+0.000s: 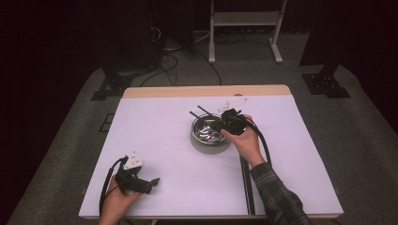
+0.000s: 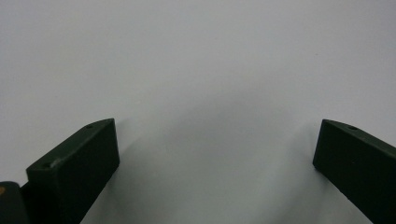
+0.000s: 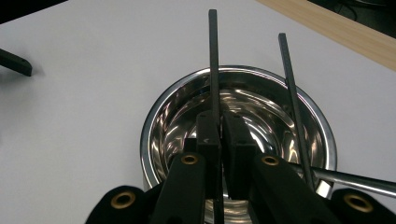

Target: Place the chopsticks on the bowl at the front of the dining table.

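A shiny steel bowl (image 1: 206, 145) (image 3: 154, 116) stands in the middle of the white table. My right gripper (image 1: 218, 123) (image 3: 220, 122) hovers over its right rim, shut on a thin black chopstick (image 1: 193, 114) (image 3: 213, 56) that points out past the bowl's far side. A second black chopstick (image 1: 202, 110) (image 3: 290, 88) leans across the bowl beside it. A metal handle (image 3: 359, 183) rests on the near rim. My left gripper (image 1: 154, 181) (image 2: 215, 125) lies low at the table's front left, open, with bare table between its jaws.
A wooden strip (image 1: 206, 91) (image 3: 336, 28) edges the table's far side. The right gripper's cable (image 1: 247, 187) runs down the table toward the front edge. A small black piece (image 3: 16, 63) lies at the left edge of the right gripper view.
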The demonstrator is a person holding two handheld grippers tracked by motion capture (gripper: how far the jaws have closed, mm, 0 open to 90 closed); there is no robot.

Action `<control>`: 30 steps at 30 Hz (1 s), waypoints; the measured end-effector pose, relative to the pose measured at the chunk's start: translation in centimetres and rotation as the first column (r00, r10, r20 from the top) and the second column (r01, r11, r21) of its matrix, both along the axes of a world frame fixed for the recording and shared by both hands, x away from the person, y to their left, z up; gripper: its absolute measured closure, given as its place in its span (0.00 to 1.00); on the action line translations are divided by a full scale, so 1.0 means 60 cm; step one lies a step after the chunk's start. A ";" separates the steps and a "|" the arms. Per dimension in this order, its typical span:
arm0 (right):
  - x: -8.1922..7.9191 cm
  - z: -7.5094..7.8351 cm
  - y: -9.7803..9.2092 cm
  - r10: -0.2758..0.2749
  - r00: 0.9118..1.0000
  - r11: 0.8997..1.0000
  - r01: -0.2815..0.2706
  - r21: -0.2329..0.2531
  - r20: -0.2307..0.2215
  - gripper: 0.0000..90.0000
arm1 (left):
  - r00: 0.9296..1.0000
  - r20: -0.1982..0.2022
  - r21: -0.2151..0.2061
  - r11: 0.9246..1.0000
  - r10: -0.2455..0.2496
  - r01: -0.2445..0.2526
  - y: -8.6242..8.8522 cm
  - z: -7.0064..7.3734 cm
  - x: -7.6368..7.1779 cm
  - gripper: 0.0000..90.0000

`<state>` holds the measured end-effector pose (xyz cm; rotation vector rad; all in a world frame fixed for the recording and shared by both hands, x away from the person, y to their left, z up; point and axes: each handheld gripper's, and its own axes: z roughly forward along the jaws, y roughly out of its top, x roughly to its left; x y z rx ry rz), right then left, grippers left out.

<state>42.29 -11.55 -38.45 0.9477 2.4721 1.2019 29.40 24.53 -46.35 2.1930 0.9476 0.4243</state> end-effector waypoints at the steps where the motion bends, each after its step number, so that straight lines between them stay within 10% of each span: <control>1: 0.003 -0.001 0.002 0.000 1.000 1.000 0.000 -0.004 -0.003 0.95 | 1.000 0.000 0.000 1.000 0.000 0.000 0.000 0.000 0.000 0.00; 30: 0.046 -0.031 0.042 -0.017 0.999 0.999 0.015 -0.043 -0.045 0.95 | 1.000 0.003 -0.002 1.000 0.000 0.000 0.000 0.000 0.000 0.00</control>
